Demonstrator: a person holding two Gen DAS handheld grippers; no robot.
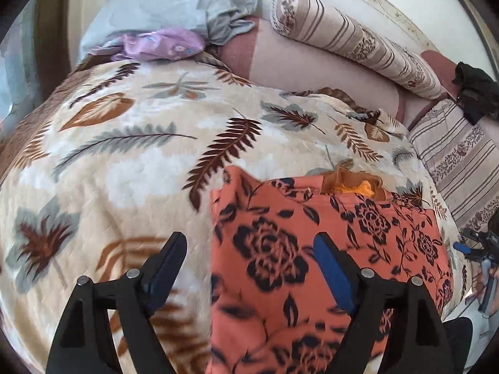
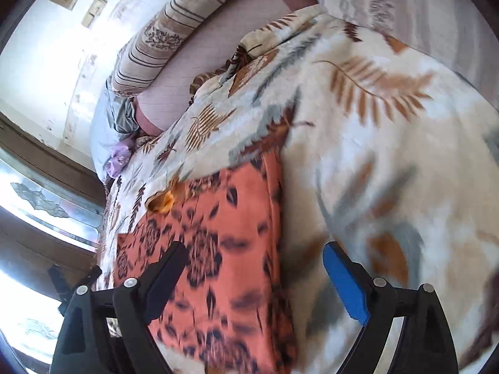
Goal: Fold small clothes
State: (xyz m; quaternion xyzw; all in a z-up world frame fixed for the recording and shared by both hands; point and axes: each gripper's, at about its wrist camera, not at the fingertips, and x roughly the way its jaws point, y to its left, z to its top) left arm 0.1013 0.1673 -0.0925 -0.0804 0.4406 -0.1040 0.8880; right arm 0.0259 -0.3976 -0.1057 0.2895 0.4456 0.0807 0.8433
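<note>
On the bed, an orange floral garment (image 1: pixel 327 249) lies folded flat on the leaf-print blanket (image 1: pixel 124 155), a brown-orange collar (image 1: pixel 352 184) at its far edge. Left gripper (image 1: pixel 249 268) jaws wide, empty, over the garment's left edge. Right gripper (image 2: pixel 255 274) wide, empty, over its right edge.

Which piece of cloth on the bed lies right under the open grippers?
The orange floral garment, folded flat on the leaf blanket; the purple cloth and grey cloth lie far off.
</note>
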